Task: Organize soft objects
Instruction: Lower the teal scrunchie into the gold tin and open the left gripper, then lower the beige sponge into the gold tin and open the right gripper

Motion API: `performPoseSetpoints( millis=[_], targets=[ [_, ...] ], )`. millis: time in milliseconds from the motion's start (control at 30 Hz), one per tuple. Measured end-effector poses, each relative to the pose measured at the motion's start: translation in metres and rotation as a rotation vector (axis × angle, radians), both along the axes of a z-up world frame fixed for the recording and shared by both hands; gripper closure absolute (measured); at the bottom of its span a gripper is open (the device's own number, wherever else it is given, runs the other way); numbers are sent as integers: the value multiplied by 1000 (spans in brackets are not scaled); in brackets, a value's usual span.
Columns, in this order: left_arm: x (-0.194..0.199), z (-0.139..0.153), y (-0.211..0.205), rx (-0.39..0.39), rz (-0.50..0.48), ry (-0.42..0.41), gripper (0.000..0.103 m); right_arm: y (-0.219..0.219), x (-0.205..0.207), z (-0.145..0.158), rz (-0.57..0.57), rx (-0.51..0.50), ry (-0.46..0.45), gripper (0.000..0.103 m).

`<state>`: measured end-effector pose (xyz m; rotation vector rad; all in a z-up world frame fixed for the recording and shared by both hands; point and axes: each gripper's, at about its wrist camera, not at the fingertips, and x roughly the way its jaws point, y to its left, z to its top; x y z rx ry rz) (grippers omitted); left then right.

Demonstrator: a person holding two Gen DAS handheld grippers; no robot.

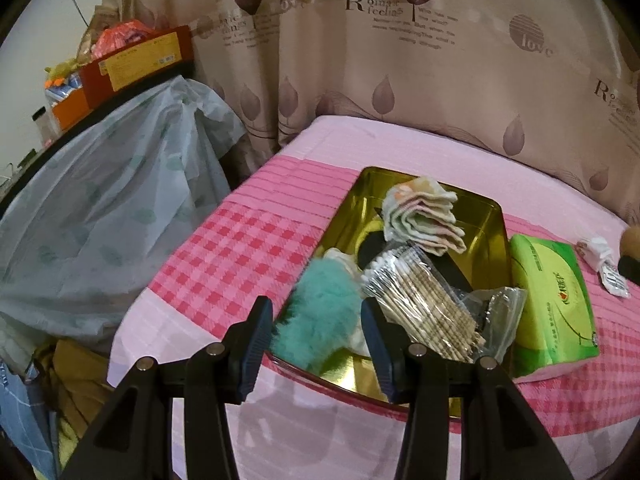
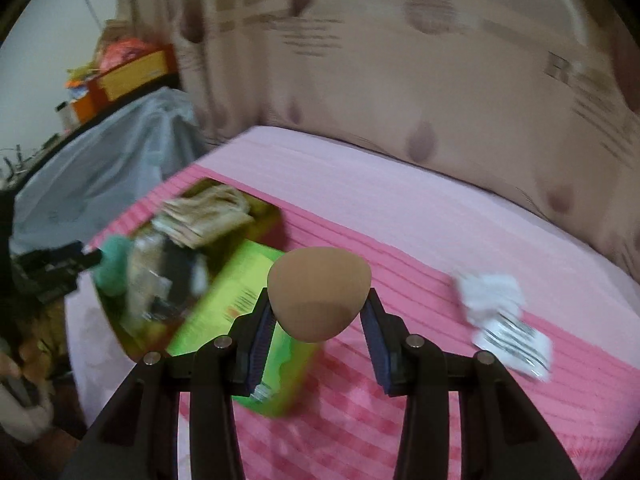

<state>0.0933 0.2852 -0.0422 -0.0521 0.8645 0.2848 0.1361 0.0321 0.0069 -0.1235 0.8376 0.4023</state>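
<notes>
gripping a tan makeup sponge (image 2: 316, 300) above the pink bed (image 2: 400, 208), right tool (image 2: 318, 316) clamped, sponge's rounded broad end up, left tool (image 1: 316, 320) gaping empty beside teal pompom (image 1: 320, 312) in gold tin (image 1: 496, 236)

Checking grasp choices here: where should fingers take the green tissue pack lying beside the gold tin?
Probably across the green soft tissue pack at its narrow width, coming from above: it lies flat on the pink bedspread, its far long side against the gold metal tin.

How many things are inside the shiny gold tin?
4: folded cloths at the back, cotton swabs in the middle, a teal fluffy ball at the front left, a clear bag on the right. More may hide underneath.
</notes>
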Motion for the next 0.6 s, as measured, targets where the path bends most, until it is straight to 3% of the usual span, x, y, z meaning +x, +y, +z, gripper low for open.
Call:
performPoseSetpoints(
  millis=[167, 333, 600],
  targets=[
    [-3, 4, 6, 17, 40, -31, 56, 52, 18, 4, 75, 27, 15, 64],
    [-1, 2, 14, 22, 81, -21, 56, 96, 36, -12, 128, 12, 54, 63],
    [1, -2, 23, 16, 132, 4, 56, 121, 53, -42, 129, -23, 107, 63]
  ],
)
